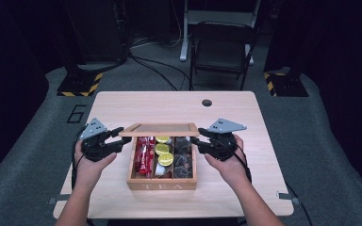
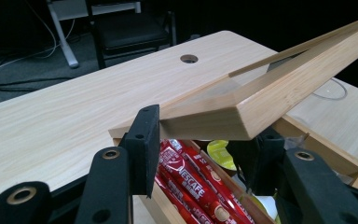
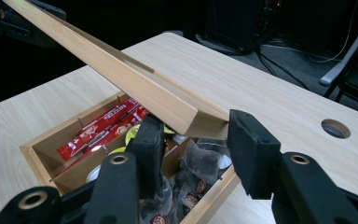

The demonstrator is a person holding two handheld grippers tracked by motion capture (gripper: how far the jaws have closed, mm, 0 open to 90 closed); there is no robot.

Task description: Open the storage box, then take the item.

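Two claws held the lid (image 1: pixel 160 128) of the tea box (image 1: pixel 162 184), one at each end. It was a flat frame of pale wood around a clear pane, raised at a slant above the open box and hinged along the far side. The box sat near the middle of the counter (image 1: pixel 122 106), toward my edge, with "TEA" on its front wall. It had three compartments running front to back: red Nescafe sticks (image 2: pixel 191 179) in the left one, yellow-lidded pods (image 1: pixel 163 149) in the middle one, dark tea bags (image 3: pixel 200 163) in the right one.

My left claw (image 1: pixel 118 136) gripped the lid's left front corner. In the left gripper view that corner sat between the two black jaws, the near jaw pressed against the frame's edge and the far jaw tucked under the corner. The jaws stood close together, clenched on the wood.

My right claw (image 1: pixel 195 140) met the lid's right front corner. In the right gripper view the corner lay between the jaws, the right jaw touching the end of the frame and the left jaw just under its lower face; the gap was moderate, as wide as the frame, and the grip looked firm.

Both my hands rested low beside the box, one either side.
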